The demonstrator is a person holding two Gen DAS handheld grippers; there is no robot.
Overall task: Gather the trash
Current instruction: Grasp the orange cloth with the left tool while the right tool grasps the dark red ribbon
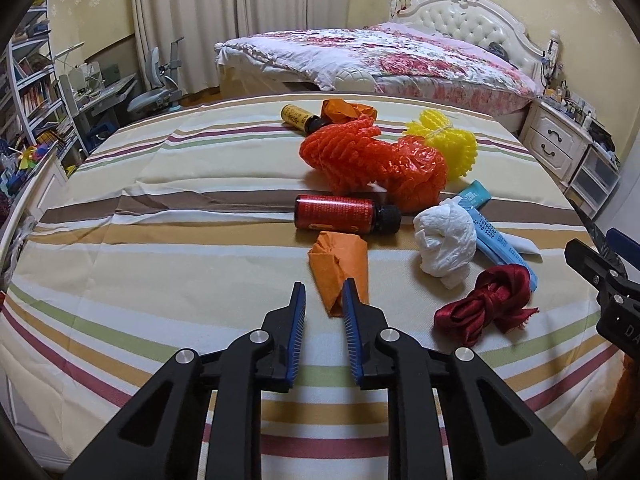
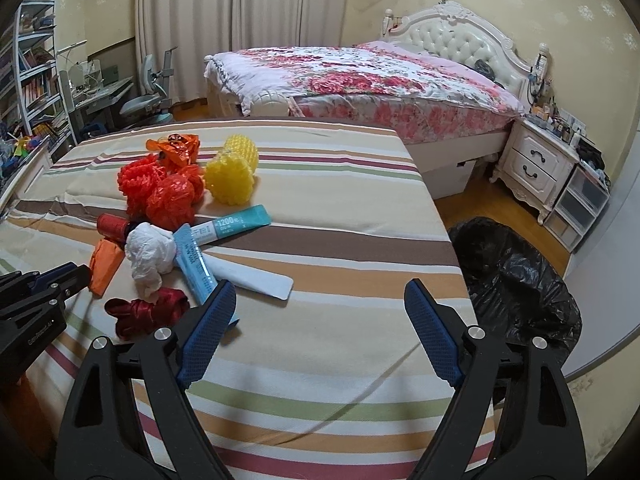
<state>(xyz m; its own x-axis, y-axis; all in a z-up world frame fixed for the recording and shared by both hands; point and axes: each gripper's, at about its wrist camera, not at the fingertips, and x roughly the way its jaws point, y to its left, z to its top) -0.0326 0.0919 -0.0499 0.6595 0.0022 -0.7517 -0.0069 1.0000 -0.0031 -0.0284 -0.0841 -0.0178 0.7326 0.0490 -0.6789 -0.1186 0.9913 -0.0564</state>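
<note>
Trash lies on a striped cloth (image 1: pixel 160 240). It includes an orange crumpled paper (image 1: pixel 340 264), a red bottle (image 1: pixel 340 214), a white tissue wad (image 1: pixel 444 240), a dark red ribbon (image 1: pixel 484 304), blue packets (image 2: pixel 236 224), red netting (image 1: pixel 372 160) and yellow netting (image 1: pixel 444 144). My left gripper (image 1: pixel 324 292) has its jaws drawn narrow around the near tip of the orange paper. It also shows in the right wrist view (image 2: pixel 76 274), touching that paper (image 2: pixel 104 264). My right gripper (image 2: pixel 320 300) stands wide open over bare cloth, with the ribbon (image 2: pixel 148 308) just to its left.
A black bin bag (image 2: pixel 516 276) gapes on the floor off the cloth's right edge. A small yellow bottle (image 1: pixel 298 116) and an orange wrapper (image 1: pixel 344 110) lie at the far side. Beyond are a flowered bed (image 2: pixel 380 80), a nightstand (image 2: pixel 536 160) and a desk with shelves (image 1: pixel 36 92).
</note>
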